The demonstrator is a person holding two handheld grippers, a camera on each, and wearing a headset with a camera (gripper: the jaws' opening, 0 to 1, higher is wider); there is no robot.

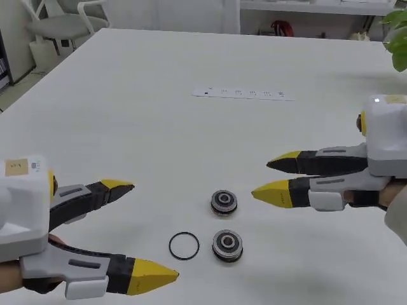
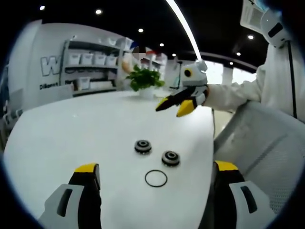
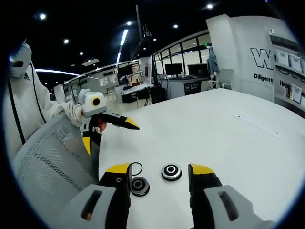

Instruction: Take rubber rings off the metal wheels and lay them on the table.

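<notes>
Two small metal wheels lie on the white table point(image 1: 127, 114), one farther point(image 1: 224, 201) and one nearer point(image 1: 227, 244). A loose black rubber ring point(image 1: 184, 246) lies flat just left of the nearer wheel. My left gripper point(image 1: 146, 232) is open at the lower left, its jaws spread wide beside the ring. My right gripper point(image 1: 266, 178) is open, hovering to the right of the far wheel. In the left gripper view, the wheels point(image 2: 143, 146) point(image 2: 170, 158) and ring point(image 2: 156, 178) lie ahead of my open jaws. In the right gripper view, the wheels point(image 3: 171, 171) point(image 3: 139, 186) and ring point(image 3: 136, 168) lie just beyond its jaws.
A flat white strip point(image 1: 241, 93) lies farther back on the table. A chair point(image 1: 63, 22) stands at the far left corner and a green plant point(image 1: 397, 38) at the far right. A grey mesh chair back point(image 3: 43, 157) is behind the person.
</notes>
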